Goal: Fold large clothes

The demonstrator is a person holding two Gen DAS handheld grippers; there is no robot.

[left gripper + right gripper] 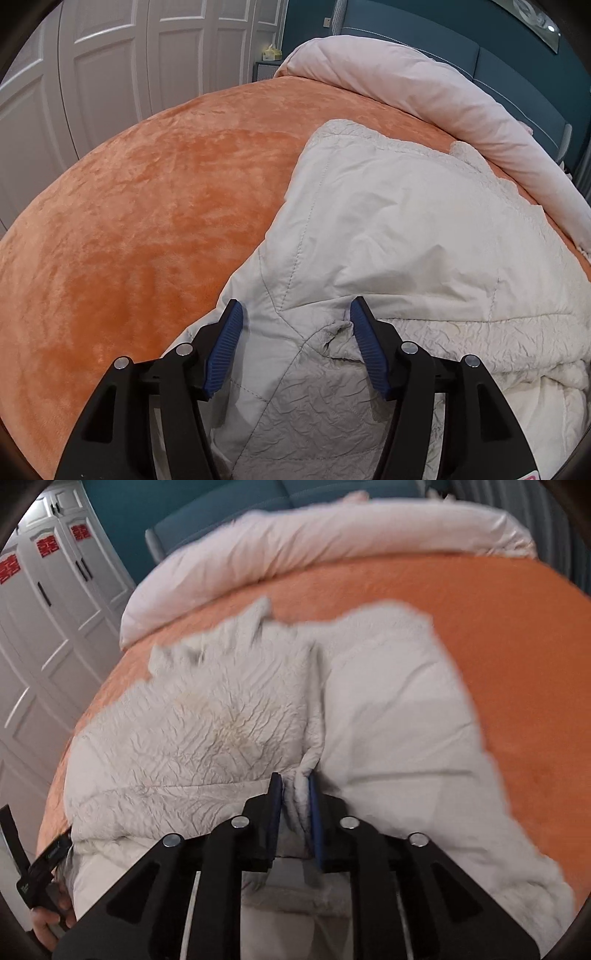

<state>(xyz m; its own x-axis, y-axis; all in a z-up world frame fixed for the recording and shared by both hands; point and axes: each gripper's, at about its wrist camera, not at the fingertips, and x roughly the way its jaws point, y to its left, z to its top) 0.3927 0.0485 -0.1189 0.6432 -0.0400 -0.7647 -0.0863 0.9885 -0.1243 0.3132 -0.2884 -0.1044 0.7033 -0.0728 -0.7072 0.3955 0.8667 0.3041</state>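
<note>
The right wrist view is motion-blurred, smearing the quilted coat's [229, 716] far edges; its lower part runs off-frame.

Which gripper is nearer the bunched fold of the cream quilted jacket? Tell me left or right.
Right. The right gripper has its jaws shut on the bunched fold of the cream quilted jacket. The left gripper stands open over the jacket's smooth panel, gripping nothing.

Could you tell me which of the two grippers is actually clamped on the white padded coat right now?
The right gripper: its blue pads pinch a bunched fold of the white padded coat. The left gripper stands open over the fabric, pads apart.
</note>
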